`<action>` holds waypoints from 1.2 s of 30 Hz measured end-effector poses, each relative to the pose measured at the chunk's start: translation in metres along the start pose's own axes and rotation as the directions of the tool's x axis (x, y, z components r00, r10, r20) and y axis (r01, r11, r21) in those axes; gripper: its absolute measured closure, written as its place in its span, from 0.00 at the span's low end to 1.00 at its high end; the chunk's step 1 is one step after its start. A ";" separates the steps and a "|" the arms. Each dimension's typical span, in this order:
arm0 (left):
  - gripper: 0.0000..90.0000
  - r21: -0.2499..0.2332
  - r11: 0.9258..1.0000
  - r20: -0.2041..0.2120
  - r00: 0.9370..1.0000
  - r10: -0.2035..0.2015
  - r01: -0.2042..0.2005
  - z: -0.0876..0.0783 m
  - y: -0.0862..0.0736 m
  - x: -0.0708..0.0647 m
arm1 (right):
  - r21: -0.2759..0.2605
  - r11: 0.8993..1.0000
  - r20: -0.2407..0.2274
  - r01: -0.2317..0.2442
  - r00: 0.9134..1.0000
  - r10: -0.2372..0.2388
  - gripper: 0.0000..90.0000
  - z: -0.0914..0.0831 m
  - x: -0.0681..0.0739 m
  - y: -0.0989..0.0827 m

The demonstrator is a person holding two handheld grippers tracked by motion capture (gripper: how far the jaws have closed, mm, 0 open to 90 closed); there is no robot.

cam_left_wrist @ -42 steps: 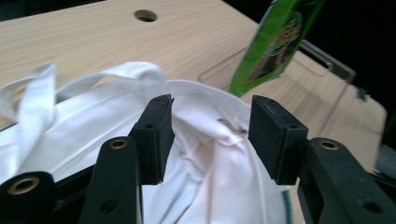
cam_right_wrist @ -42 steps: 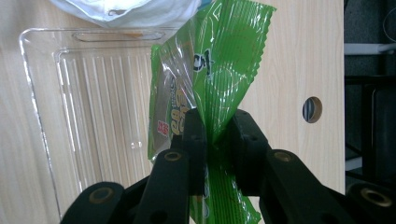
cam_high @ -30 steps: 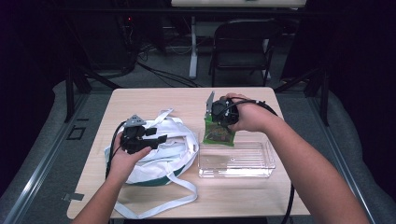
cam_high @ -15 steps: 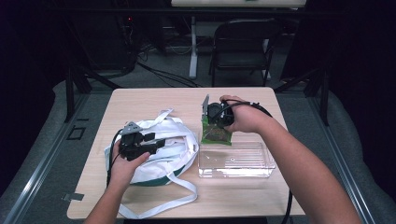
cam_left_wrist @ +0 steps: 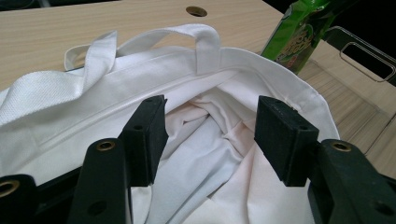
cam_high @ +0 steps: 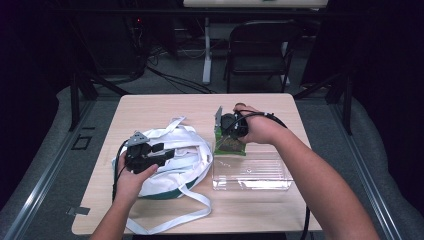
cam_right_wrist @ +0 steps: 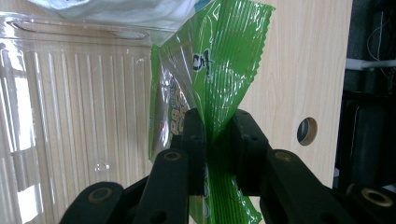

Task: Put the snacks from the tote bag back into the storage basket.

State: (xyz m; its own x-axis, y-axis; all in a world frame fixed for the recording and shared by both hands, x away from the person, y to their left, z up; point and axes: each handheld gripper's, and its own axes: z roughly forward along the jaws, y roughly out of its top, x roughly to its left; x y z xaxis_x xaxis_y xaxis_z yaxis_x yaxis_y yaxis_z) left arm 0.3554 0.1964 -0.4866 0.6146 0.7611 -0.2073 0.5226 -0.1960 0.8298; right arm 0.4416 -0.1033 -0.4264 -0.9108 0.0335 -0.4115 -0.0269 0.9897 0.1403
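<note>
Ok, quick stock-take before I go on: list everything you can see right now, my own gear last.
table: one, light wood, centre of the high view.
tote bag: one, white with a dark green base, left half of the table, mouth open, straps loose.
snack packet: one, green, clamped in the right tongs at the clear bin's far edge.
clear bin: one, transparent plastic, right half of the table.
chair: one, dark, beyond the table.
floor cables: several, dark, beyond the table.
left tongs: black, open over the bag's mouth.
right tongs: black, shut on the packet.
</note>
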 end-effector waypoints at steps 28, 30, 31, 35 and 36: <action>0.50 -0.012 1.000 -0.008 1.000 -0.021 0.021 -0.002 -0.002 0.003 | -0.028 1.000 0.026 0.001 1.000 0.000 0.64 0.013 -0.001 -0.003; 0.50 -0.015 1.000 -0.010 1.000 -0.020 0.020 -0.003 -0.002 0.003 | -0.027 1.000 0.028 0.001 1.000 -0.001 0.63 0.013 -0.001 -0.004; 0.50 -0.014 1.000 -0.010 1.000 -0.019 0.018 -0.004 -0.002 0.004 | -0.028 1.000 0.031 -0.003 1.000 0.004 0.63 0.012 -0.001 -0.004; 0.50 -0.022 1.000 -0.012 1.000 -0.023 0.022 -0.004 -0.002 0.004 | -0.029 1.000 0.037 -0.010 0.999 0.011 0.60 0.011 -0.002 -0.005; 0.50 -0.023 0.999 -0.012 1.000 -0.024 0.024 -0.004 -0.002 0.004 | -0.031 0.999 0.039 -0.015 0.999 0.016 0.59 0.011 -0.002 -0.006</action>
State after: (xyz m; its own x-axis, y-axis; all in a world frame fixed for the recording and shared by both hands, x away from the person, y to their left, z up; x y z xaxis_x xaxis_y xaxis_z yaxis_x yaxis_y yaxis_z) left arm 0.3543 0.2024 -0.4868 0.5949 0.7728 -0.2210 0.5234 -0.1638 0.8362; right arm 0.4483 -0.1075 -0.4359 -0.8943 0.0552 -0.4441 -0.0257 0.9844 0.1740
